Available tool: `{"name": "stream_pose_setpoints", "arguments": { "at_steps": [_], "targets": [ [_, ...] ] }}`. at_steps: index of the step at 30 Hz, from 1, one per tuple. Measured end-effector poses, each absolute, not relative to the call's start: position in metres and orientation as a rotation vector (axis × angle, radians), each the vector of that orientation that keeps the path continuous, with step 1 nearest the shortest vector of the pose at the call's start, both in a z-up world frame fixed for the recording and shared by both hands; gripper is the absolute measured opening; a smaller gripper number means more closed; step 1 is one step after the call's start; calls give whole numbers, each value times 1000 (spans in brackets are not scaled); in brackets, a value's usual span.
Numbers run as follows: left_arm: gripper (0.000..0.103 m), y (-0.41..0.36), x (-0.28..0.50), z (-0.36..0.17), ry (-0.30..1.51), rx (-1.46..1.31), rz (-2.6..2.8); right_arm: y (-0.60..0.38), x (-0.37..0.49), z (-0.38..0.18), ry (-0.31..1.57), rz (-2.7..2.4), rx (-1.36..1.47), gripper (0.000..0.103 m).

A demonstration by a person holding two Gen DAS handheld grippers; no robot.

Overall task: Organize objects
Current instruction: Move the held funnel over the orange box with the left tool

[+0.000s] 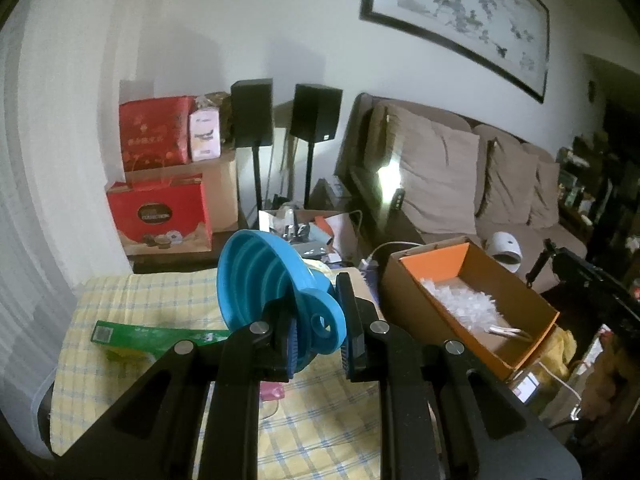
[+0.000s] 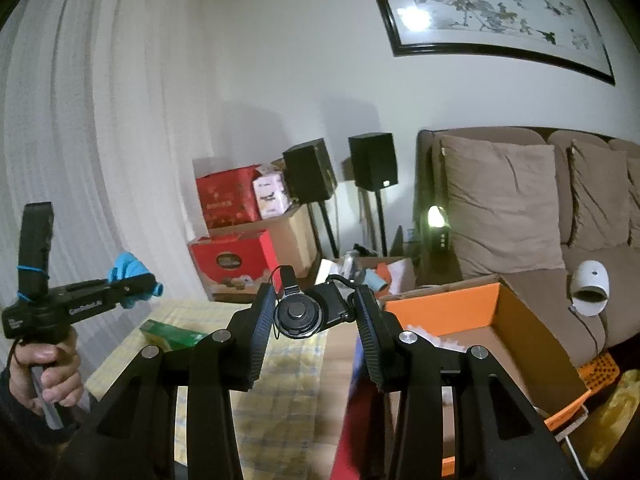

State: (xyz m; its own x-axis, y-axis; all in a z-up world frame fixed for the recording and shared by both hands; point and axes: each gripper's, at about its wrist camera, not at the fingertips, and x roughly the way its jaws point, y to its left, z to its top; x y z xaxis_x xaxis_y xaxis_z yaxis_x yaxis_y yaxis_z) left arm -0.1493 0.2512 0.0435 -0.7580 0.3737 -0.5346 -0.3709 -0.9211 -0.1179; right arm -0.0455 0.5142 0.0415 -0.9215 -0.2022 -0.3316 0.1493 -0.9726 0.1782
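two grippers are raised over the checked-cloth bench (image 1: 168, 300), the left gripper (image 1: 316, 332) with jaws closed on a blue collapsible funnel (image 1: 264, 276), the right gripper (image 2: 312, 320) with jaws clamped on a small black camera (image 2: 304, 312), an orange-lined box (image 1: 472, 300) just right of both.

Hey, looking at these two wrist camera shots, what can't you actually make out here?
- Pink item on the checked cloth, left wrist view: mostly hidden beneath the left gripper holding the blue funnel.
- Green packet, same view: print too blurred to read.
- Orange box, right wrist view: inside largely blocked by the right gripper holding the black camera.
- Red object at the bottom: blurred, unidentifiable.
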Motion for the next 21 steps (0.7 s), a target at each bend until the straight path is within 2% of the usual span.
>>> {"name": "stream_pose_setpoints", "arguments": {
  "at_steps": [9,21],
  "targets": [
    [15,283,-139,36,29,-809,2548,545,-53,32,-269,-2982,580,41],
    [15,306,-142,33,35,-807,2541,555,-56,31,-200,-3088,614,41]
  ]
}}
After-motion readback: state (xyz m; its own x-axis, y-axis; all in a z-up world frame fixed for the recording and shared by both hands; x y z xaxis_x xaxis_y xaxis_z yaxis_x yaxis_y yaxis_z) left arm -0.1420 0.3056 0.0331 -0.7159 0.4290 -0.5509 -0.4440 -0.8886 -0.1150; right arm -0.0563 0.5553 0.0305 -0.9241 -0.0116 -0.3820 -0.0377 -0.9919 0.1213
